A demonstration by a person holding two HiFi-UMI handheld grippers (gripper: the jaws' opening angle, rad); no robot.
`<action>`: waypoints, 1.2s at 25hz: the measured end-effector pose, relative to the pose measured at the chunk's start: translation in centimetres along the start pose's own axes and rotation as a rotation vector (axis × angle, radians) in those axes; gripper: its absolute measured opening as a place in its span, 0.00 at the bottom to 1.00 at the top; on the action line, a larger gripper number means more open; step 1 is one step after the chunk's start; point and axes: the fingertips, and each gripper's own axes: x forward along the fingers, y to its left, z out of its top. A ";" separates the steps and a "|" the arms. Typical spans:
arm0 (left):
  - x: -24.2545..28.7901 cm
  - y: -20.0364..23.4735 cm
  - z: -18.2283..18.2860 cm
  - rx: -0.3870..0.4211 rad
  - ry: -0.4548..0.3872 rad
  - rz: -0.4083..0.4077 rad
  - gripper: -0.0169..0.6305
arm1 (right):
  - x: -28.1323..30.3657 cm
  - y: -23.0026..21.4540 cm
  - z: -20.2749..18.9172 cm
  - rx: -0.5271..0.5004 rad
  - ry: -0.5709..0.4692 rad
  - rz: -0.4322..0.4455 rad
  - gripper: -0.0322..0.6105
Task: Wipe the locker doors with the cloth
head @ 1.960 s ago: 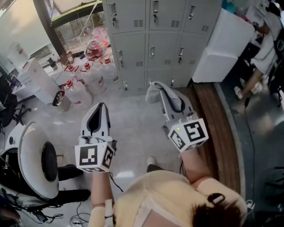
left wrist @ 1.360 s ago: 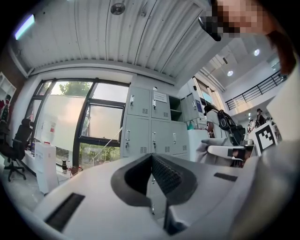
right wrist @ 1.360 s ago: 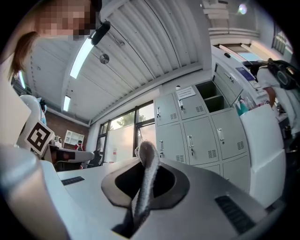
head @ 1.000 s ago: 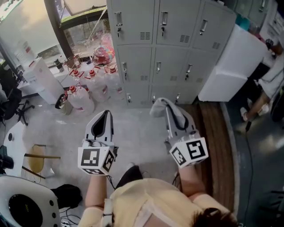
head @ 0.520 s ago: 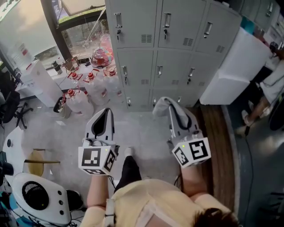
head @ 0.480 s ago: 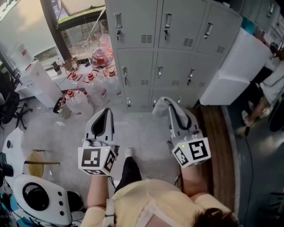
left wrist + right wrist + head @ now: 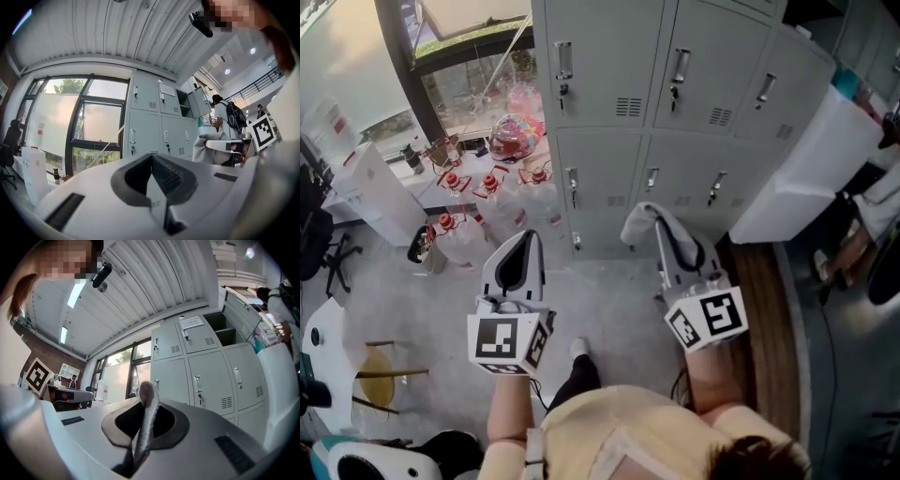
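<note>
The right tongs (image 7: 659, 223) are clamped shut on the cloth (image 7: 639, 217). In the right gripper view a grey fold of the cloth rises from between the closed jaws and stands above the tips. In the head view the rest of the cloth hangs over the left side of the nose. The left tongs (image 7: 522, 236) have their jaws together with nothing between them (the left gripper view shows only the ribbed pad in the notch and locker metal beyond). The person holds both at about the same height, well apart, each pointing towards the locker doors (image 7: 619, 155). The marker cubes face back towards the person's chest.

The cloth is in front of the lower doors and, as far as the right gripper view shows, is not touching them. The doors are pale grey, with upright handles, small vent slots and keyholes, and are shut in the columns facing the person. In the right gripper view one upper door (image 7: 243, 317) further right stands open.

To the left of the lockers, clear water jugs with red caps (image 7: 473, 202) are clustered on the floor under a window (image 7: 469, 80). A white cabinet (image 7: 811, 159) stands just to the right of the lockers, and a strip of wooden flooring (image 7: 769, 309) runs below it. In the left gripper view another person with a backpack (image 7: 226, 117) stands near the lockers.
</note>
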 end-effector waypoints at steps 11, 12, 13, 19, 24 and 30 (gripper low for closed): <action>9.2 9.2 2.4 0.035 -0.039 -0.051 0.03 | 14.3 -0.4 2.9 -0.084 -0.063 -0.009 0.07; 9.9 9.8 2.7 0.036 -0.043 -0.058 0.03 | 15.4 -0.5 3.5 -0.094 -0.074 -0.013 0.07; 10.7 10.4 3.0 0.037 -0.047 -0.065 0.03 | 16.5 -0.6 4.0 -0.105 -0.084 -0.018 0.07; 13.7 14.0 4.0 0.045 -0.083 -0.086 0.03 | 21.7 -1.1 6.4 -0.165 -0.122 -0.055 0.07; 15.4 15.8 4.3 0.009 -0.116 -0.082 0.03 | 24.4 -1.9 7.3 -0.189 -0.118 -0.065 0.07; 16.9 17.7 5.8 0.027 -0.130 -0.065 0.03 | 28.3 -1.7 9.1 -0.192 -0.162 -0.033 0.07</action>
